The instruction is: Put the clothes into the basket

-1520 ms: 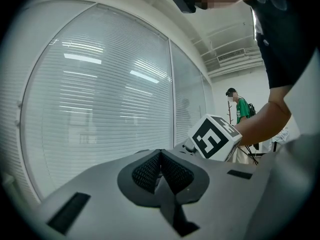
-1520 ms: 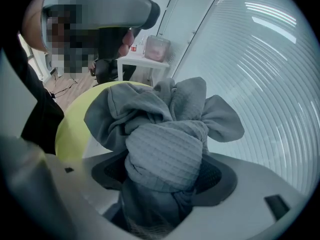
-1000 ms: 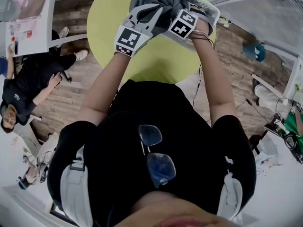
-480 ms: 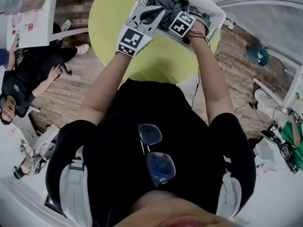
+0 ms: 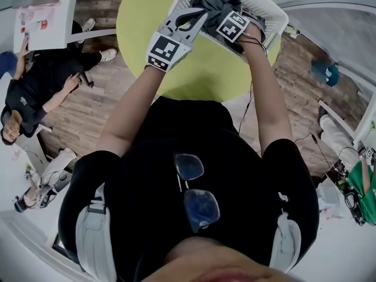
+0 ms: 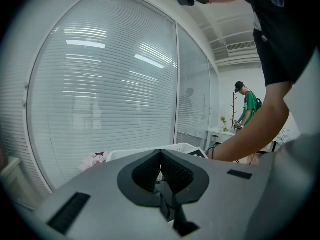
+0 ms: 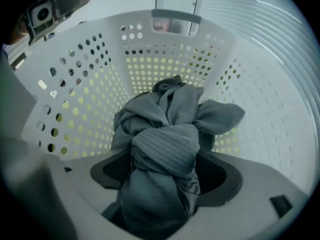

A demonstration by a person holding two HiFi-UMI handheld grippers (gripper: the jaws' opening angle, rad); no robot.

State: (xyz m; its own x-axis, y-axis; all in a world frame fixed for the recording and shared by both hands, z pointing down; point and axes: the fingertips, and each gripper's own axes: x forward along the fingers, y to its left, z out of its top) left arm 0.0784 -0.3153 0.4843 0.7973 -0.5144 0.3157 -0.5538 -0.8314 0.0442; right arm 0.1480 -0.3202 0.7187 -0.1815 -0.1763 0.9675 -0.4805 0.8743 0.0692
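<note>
Well inside the basket walls, right tool clamps clothes.

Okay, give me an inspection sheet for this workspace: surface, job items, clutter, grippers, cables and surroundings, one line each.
Surface: round yellow-green table, bearing the basket.
Job's things: white perforated basket; grey clothes bundled inside it.
Clutter: small pink crumpled thing by the basket; cannot tell what it is.
Grippers: left gripper fingers together, empty, at the basket's rim; right gripper down in the basket, fingers on the grey clothes, just easing apart, cloth fills the gap.
Cables: black cable at the right wrist.
Surroundings: wood floor, seated person, window blinds.
</note>
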